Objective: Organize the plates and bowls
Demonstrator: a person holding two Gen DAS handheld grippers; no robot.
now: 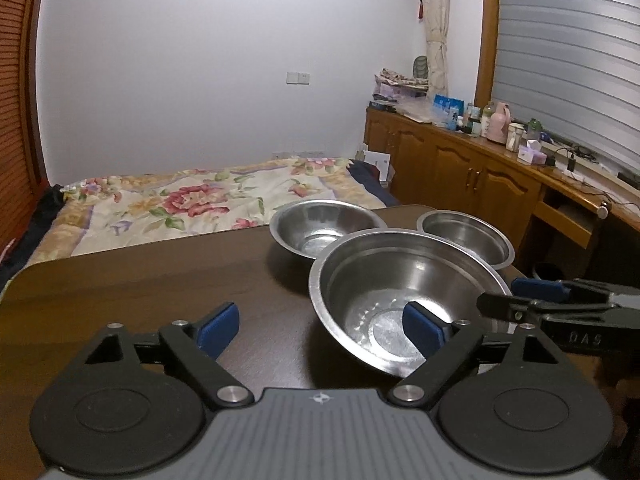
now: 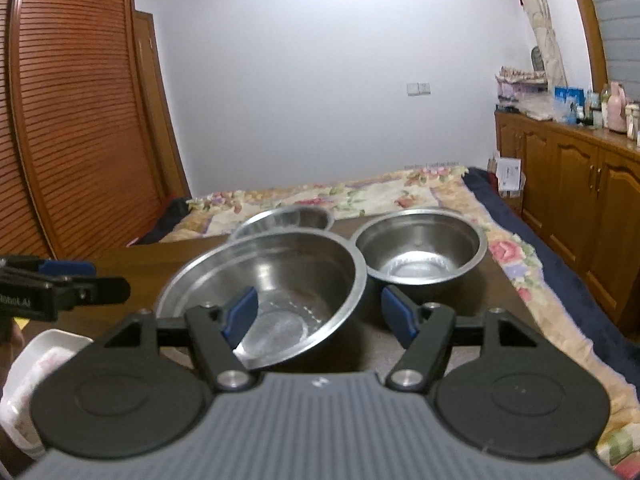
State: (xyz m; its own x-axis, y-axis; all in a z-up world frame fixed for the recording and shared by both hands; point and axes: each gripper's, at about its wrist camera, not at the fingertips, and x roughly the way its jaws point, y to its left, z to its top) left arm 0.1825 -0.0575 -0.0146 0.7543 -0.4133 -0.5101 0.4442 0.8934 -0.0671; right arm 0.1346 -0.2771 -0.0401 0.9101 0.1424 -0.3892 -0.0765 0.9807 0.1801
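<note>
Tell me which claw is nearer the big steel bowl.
Right. The right claw straddles the big bowl's near rim, one finger inside it. The left claw sits off the bowl's left side, only its right finger before the bowl.

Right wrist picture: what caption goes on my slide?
Open right gripper straddling the large steel bowl's rim on the dark wooden table.

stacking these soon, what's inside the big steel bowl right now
The big bowl holds nothing of its own; only its bare shiny bottom shows. The left gripper's right pad covers a small patch of the bottom in that view.
</note>
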